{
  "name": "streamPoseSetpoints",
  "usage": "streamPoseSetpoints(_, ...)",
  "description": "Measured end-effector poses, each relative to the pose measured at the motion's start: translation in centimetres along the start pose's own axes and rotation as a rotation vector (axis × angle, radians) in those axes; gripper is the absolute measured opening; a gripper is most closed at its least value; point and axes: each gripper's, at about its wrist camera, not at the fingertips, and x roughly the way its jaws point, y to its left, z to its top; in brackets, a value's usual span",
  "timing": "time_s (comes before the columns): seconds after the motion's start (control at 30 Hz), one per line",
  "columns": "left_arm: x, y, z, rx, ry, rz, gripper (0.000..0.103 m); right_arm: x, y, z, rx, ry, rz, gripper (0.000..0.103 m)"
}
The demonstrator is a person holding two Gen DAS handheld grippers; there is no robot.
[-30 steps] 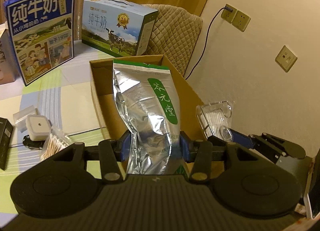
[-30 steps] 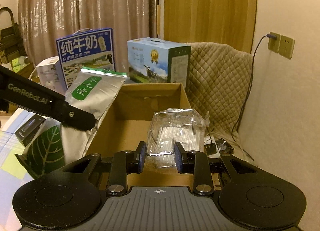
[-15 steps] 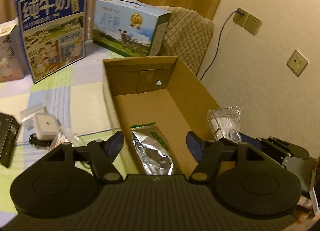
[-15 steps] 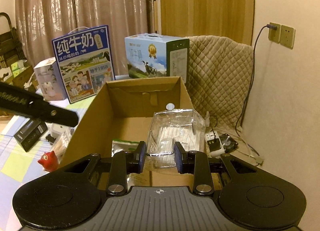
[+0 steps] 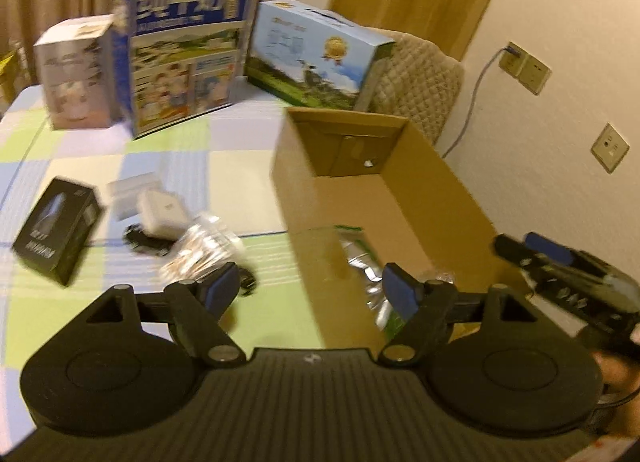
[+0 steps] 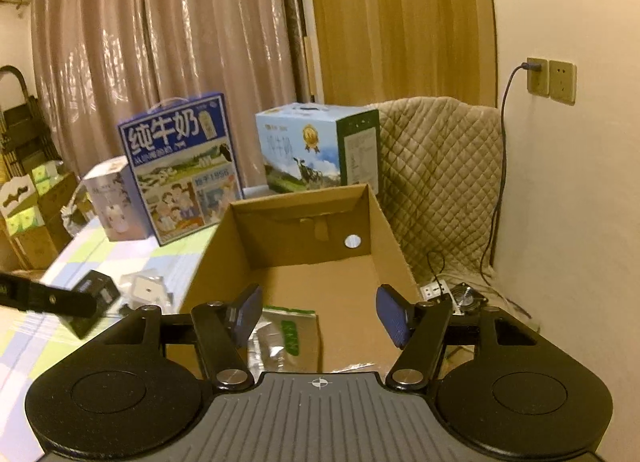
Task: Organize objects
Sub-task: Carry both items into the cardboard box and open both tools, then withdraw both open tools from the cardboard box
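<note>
Black box (image 5: 56,229): lay flat at table's left, apart from other items.
White cube (image 5: 160,211): sat just right of black box, on a dark cord.
Swab pack (image 5: 200,248): lay beside the cube, just ahead of left gripper's left pad; blurred.
Left gripper (image 5: 312,288): stood wide, jaws just opened further; nothing gripped; straddled carton's near left wall.
Carton (image 5: 440,197): stood open on table's right edge, near the wall.
Foil pouch (image 5: 356,258): lay flat on carton floor, near end, green strip showing.
Right gripper (image 6: 320,316): stood wide, jaws just opened, nothing between pads; hovered over carton's near end.
Clear pack: glimpsed as crinkled film (image 5: 438,276) inside carton by left gripper's right pad; position otherwise unclear.
Milk cases: blue case (image 6: 180,165) upright behind table; pale case (image 6: 316,145) behind carton.
</note>
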Motion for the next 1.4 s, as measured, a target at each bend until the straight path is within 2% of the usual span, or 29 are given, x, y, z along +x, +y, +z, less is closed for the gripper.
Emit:
streamPoseSetpoints(0.3, -5.2, 4.9, -3.0, -0.058, -0.03, 0.059, 0.078, -4.7, 5.5, 0.0, -0.006, -0.026, 0.069, 0.06)
streamPoseSetpoints(0.43, -7.8, 6.8, -4.2, -0.058, -0.059, 0.104, 0.084, -6.1, 8.4, -0.4, -0.022, -0.021, 0.115, 0.06)
streamPoseSetpoints(0.8, -12.7, 12.8, -8.4, -0.126, -0.078, 0.222, 0.09, -6.3, 13.7, -4.6, -0.05, 0.072, 0.197, 0.06)
streamPoseSetpoints(1.0, -13.3, 14.2, -10.4, -0.15, -0.065, 0.241, 0.09, -6.2, 14.6, -6.0, -0.072, 0.105, 0.206, 0.06)
streamPoseSetpoints(1.4, -11.8, 14.3, -11.9, -0.121, -0.03, 0.252, 0.09, -5.5, 14.8, -7.3, -0.078, 0.133, 0.198, 0.06)
